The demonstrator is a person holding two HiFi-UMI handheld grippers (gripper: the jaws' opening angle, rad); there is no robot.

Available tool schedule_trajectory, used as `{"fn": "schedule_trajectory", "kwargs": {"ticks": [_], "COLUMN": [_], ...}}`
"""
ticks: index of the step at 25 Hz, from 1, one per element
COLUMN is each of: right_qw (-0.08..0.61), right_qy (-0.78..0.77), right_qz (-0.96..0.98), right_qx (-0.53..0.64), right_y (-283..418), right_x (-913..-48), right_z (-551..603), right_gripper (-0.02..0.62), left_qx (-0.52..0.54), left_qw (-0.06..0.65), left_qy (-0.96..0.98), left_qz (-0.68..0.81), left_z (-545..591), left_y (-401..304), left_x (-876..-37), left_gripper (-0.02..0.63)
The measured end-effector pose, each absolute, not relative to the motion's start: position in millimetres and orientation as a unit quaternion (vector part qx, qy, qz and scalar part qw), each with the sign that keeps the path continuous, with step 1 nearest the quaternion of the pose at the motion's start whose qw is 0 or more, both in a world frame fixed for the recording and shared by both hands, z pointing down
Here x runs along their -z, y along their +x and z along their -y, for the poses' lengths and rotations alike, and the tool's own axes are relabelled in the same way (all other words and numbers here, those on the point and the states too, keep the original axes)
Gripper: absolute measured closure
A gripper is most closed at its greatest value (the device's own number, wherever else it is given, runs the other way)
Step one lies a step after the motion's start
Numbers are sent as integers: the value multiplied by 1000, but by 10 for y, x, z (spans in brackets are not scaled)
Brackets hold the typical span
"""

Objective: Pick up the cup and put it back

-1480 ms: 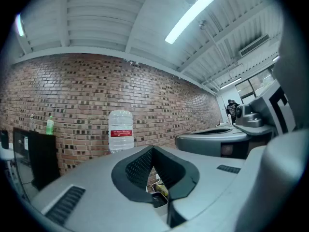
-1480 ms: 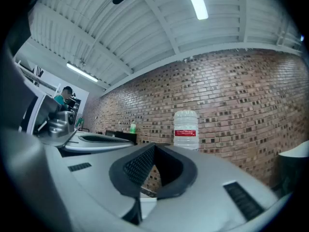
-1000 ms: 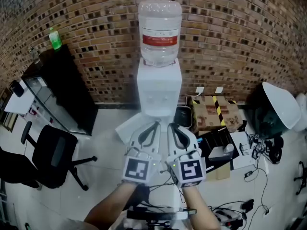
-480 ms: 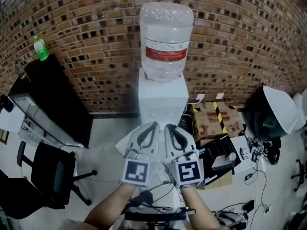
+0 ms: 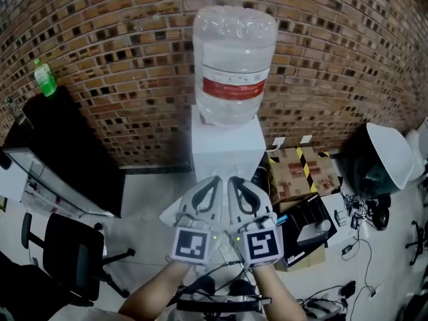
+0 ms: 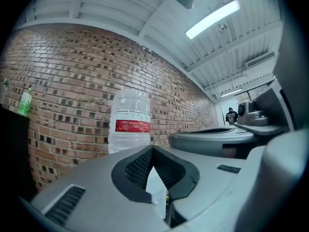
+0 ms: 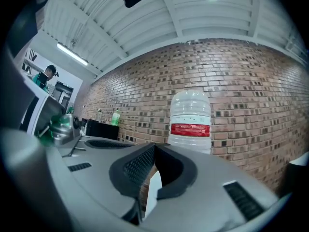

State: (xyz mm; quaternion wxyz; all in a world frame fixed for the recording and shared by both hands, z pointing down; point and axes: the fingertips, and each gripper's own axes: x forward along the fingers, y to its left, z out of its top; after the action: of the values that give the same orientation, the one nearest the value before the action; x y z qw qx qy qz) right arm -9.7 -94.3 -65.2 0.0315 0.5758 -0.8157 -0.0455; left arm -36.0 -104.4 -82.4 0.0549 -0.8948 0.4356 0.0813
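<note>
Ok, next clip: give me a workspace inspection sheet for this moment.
Surface: light floor, crowded with things on the right.
Job's things: no cup seen; water dispenser carrying a large water bottle straight ahead.
Clutter: cardboard box with striped tape, office chair, green bottle on a black cabinet.
Grippers: left gripper and right gripper side by side, both shut and empty, pointed at the dispenser.
Cables: loose cables on the floor at right.
Surroundings: brick wall behind.
</note>
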Motion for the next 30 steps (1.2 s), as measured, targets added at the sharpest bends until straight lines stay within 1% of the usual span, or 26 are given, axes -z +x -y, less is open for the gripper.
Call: {"fn": "schedule_trajectory", "kwargs": {"ticks": [4, 11, 14, 20, 22, 30], "right_qw": [25, 17, 20, 25, 27, 24], "right_qy": [567, 543, 535, 528, 520, 510], "right_qz": [822, 838, 843, 848, 853, 859], "right_qx": [48, 51, 50, 33, 31, 25], "right_y": [-16, 157, 274, 544, 603, 671], "right_x": [635, 547, 401, -88, -283, -1157], "right_z": [1062, 1265, 1396, 1709, 1808, 1990], "right_gripper": [592, 594, 581, 581, 517, 517], "left_qx": [-82, -76, -75, -52, -46, -42], "left_qw": [64, 60, 64, 77, 77, 71], "left_qy": [-890, -873, -871, -871, -870, -864], "left_qz": [-444, -478, -481, -482, -485, -497], "left_z": [1141, 1335, 1430, 1730, 1848, 2013], "left_y": [-280, -138, -24, 206, 287, 424], "left_x": [839, 742, 624, 146, -37, -810], "left_gripper": [609, 609, 609, 609, 609, 609]}}
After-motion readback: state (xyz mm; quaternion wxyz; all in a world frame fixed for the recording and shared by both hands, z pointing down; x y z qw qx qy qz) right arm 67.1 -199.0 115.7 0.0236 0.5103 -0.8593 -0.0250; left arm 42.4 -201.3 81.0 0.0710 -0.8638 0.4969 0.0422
